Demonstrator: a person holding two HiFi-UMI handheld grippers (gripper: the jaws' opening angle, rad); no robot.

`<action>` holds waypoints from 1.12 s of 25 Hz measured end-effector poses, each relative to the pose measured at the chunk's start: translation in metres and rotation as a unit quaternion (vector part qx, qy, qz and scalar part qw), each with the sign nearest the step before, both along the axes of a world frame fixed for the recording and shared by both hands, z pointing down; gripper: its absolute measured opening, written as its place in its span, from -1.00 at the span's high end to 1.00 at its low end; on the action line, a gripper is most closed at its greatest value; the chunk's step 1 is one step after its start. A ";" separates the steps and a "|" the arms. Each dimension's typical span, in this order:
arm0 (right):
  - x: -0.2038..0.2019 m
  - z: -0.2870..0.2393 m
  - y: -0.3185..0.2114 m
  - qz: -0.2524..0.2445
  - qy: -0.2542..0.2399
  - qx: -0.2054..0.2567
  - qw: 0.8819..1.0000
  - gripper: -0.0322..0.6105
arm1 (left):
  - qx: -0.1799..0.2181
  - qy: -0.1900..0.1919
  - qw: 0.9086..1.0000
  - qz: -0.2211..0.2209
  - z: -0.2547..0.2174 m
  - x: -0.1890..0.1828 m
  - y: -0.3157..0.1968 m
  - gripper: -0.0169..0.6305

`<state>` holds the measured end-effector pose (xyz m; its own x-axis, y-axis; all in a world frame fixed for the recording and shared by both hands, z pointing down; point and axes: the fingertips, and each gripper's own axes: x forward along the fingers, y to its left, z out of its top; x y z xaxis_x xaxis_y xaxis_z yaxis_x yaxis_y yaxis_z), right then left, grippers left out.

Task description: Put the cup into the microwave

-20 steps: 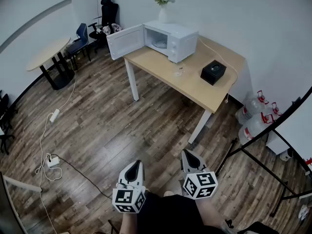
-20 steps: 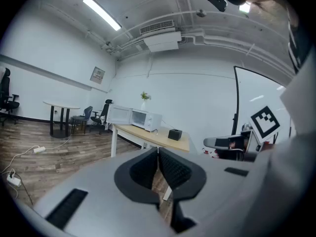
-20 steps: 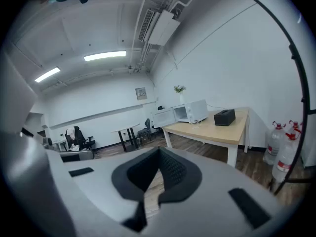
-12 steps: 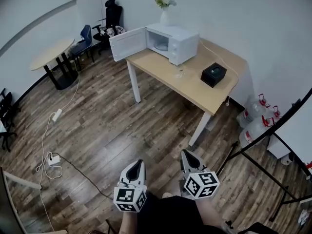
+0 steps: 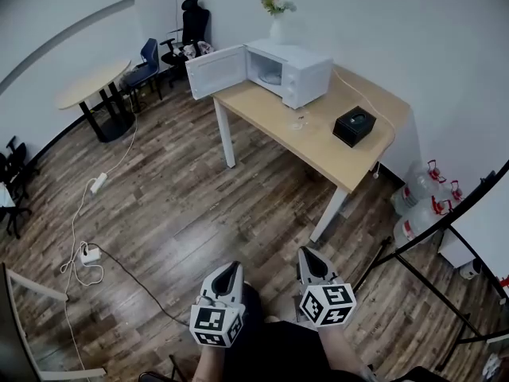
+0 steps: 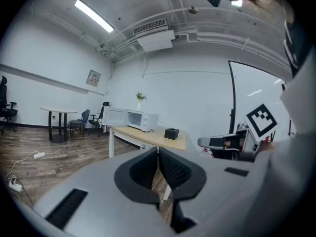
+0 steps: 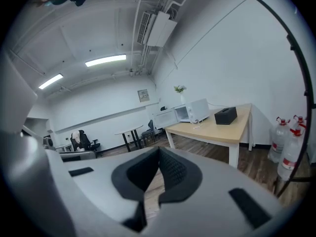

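Observation:
A small clear glass cup (image 5: 298, 122) stands on the wooden table (image 5: 318, 146) in front of the white microwave (image 5: 296, 72), whose door (image 5: 215, 71) is swung open to the left. Both grippers are far from the table, low in the head view near the person's body. My left gripper (image 5: 231, 270) and my right gripper (image 5: 308, 254) point toward the table. In the left gripper view the jaws (image 6: 158, 154) are shut with nothing between them. The right gripper (image 7: 159, 157) is likewise shut and empty. The microwave (image 7: 197, 110) shows far off.
A black box (image 5: 355, 126) sits on the table right of the cup, a vase of flowers (image 5: 277, 21) behind the microwave. A round table (image 5: 86, 86) and chairs stand back left. Power strips and cable (image 5: 89, 253) lie on the floor. Water bottles (image 5: 417, 221) and a black stand (image 5: 421, 269) are at the right.
In the head view the table and microwave have drifted slightly right and down. Both grippers stay low in the frame, shut.

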<state>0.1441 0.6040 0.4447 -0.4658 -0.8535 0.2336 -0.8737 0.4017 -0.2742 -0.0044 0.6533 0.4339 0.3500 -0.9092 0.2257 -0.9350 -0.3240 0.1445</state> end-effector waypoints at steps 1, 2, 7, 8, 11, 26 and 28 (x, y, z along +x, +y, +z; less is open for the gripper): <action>0.000 0.001 -0.002 0.000 -0.001 0.000 1.000 0.92 | 0.000 0.000 1.000 0.000 0.001 0.001 -0.001 0.91; 0.000 0.001 -0.004 0.001 -0.001 -0.001 1.000 0.92 | -0.001 -0.001 1.000 0.000 0.002 0.001 -0.002 0.91; -0.005 0.006 -0.018 0.003 0.001 -0.003 1.000 0.92 | -0.006 -0.003 1.000 -0.005 0.007 -0.006 -0.017 0.91; -0.005 0.007 -0.022 0.004 0.002 -0.004 1.000 0.92 | -0.006 -0.003 1.000 -0.006 0.008 -0.008 -0.022 0.91; -0.007 0.005 -0.037 0.009 0.002 -0.004 1.000 0.92 | -0.006 -0.003 1.000 -0.009 0.007 -0.016 -0.039 0.91; -0.032 -0.001 -0.150 0.016 0.009 -0.013 1.000 0.92 | -0.006 -0.008 1.000 -0.003 -0.002 -0.041 -0.152 0.91; -0.038 -0.001 -0.165 0.016 0.011 -0.014 1.000 0.92 | -0.008 -0.009 1.000 -0.004 -0.001 -0.048 -0.167 0.91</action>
<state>0.1060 0.4392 0.4438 -0.4329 -0.8606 0.2682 -0.8920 0.3662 -0.2649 -0.0524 0.4858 0.4329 0.3394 -0.9076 0.2471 -0.9396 -0.3151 0.1334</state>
